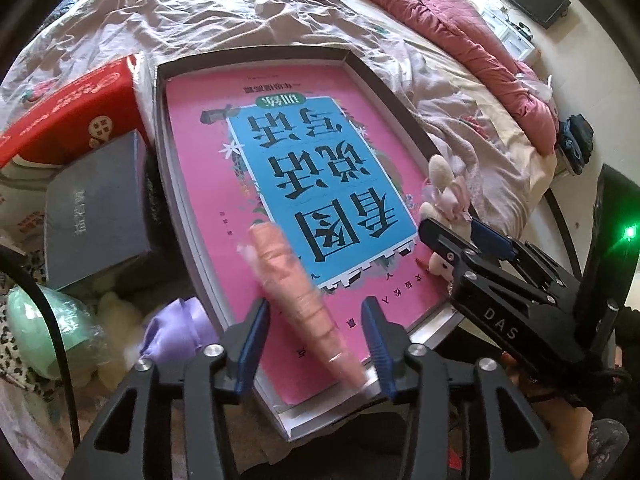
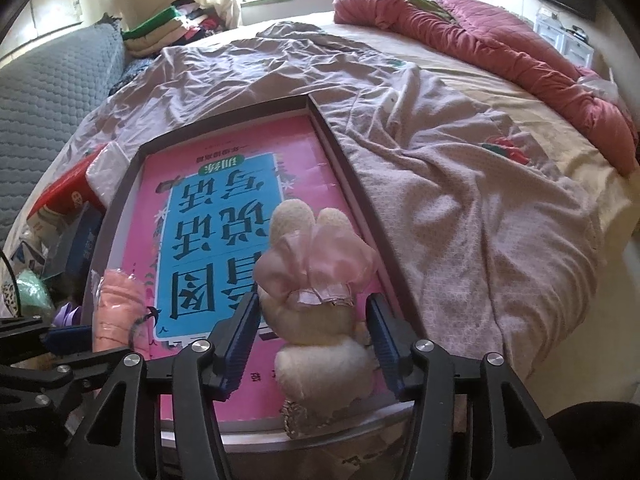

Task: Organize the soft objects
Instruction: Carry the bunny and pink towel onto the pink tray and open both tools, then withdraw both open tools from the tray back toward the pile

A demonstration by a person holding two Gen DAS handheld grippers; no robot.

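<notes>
A shallow box (image 1: 256, 56) lined with a pink and blue book cover lies on the bed. A salmon-pink ribbed soft toy (image 1: 300, 292) lies in the box between the open fingers of my left gripper (image 1: 316, 320), blurred, not clamped. A cream plush rabbit in a pink dress (image 2: 316, 292) lies in the box's near right corner between the open fingers of my right gripper (image 2: 314, 336). The rabbit also shows in the left wrist view (image 1: 444, 192), and the pink toy in the right wrist view (image 2: 116, 308).
A red carton (image 1: 76, 116) and a dark grey box (image 1: 96, 208) sit left of the box. A mint-green object (image 1: 36, 320) and purple cloth (image 1: 176, 328) lie near them. A rumpled sheet (image 2: 440, 184) and a red quilt (image 2: 500, 44) cover the bed.
</notes>
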